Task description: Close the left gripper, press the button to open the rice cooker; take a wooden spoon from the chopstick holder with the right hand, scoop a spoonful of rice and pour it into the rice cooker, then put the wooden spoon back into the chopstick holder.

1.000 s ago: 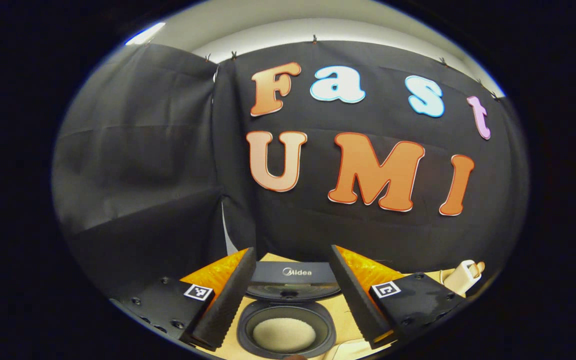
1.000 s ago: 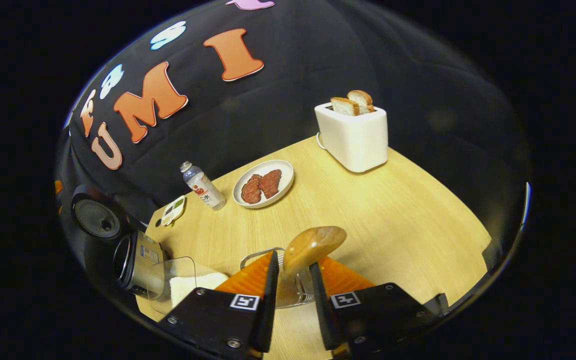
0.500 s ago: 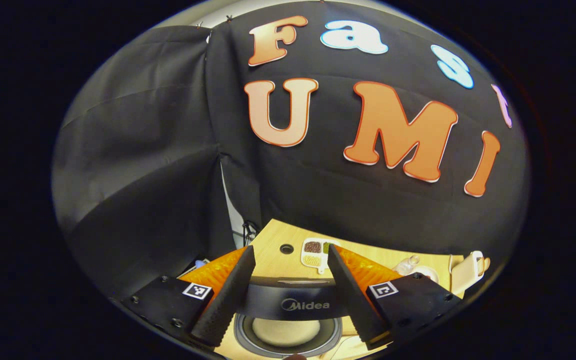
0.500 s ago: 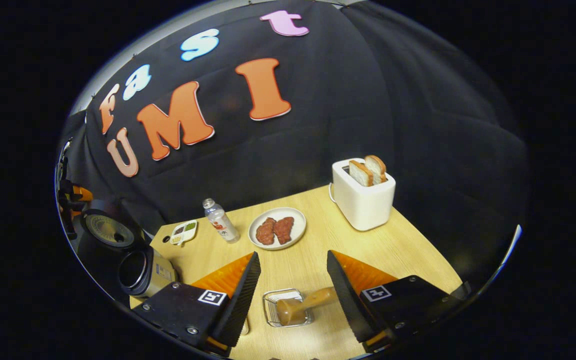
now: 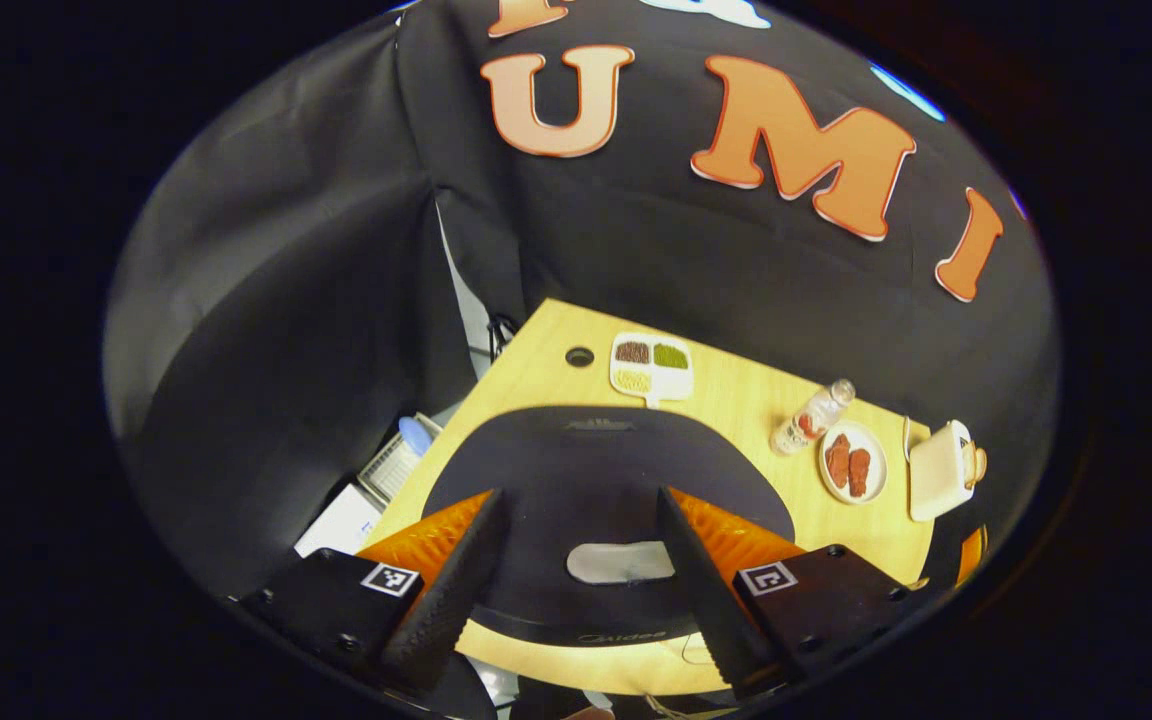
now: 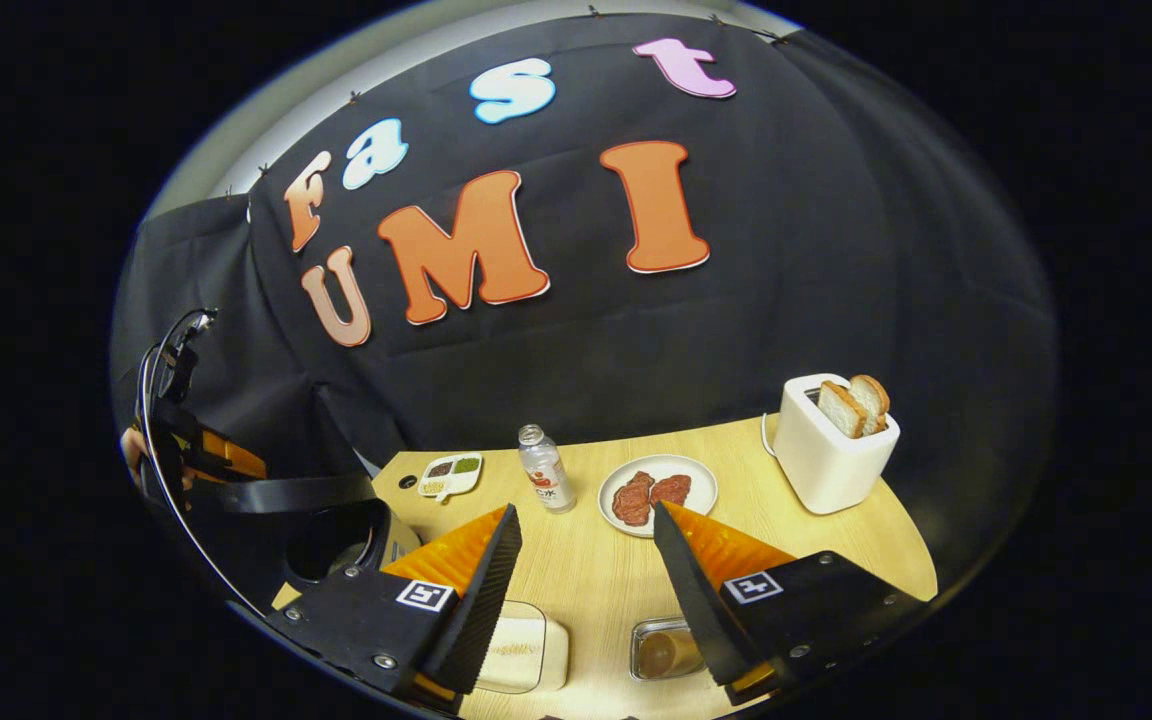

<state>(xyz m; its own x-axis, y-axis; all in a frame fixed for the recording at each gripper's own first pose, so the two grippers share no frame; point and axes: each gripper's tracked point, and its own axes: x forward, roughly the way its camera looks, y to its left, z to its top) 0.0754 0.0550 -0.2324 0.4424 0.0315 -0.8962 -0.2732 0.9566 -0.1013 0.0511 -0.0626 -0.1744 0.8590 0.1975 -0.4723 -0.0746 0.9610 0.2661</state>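
Below the spread left claw [image 5: 576, 570], the rice cooker [image 5: 606, 480] lid.

both claws gape: left claw [image 5: 571, 565], right claw [image 6: 581, 590].

A white toaster [image 6: 829, 455] holding two bread slices [image 6: 854, 402] stands far right of the fingers on a wooden table [image 6: 586, 570]; a plate of meat [image 6: 658, 493], a small bottle [image 6: 545, 467] and a divided dish [image 6: 450, 475] line up beyond the fingertips.
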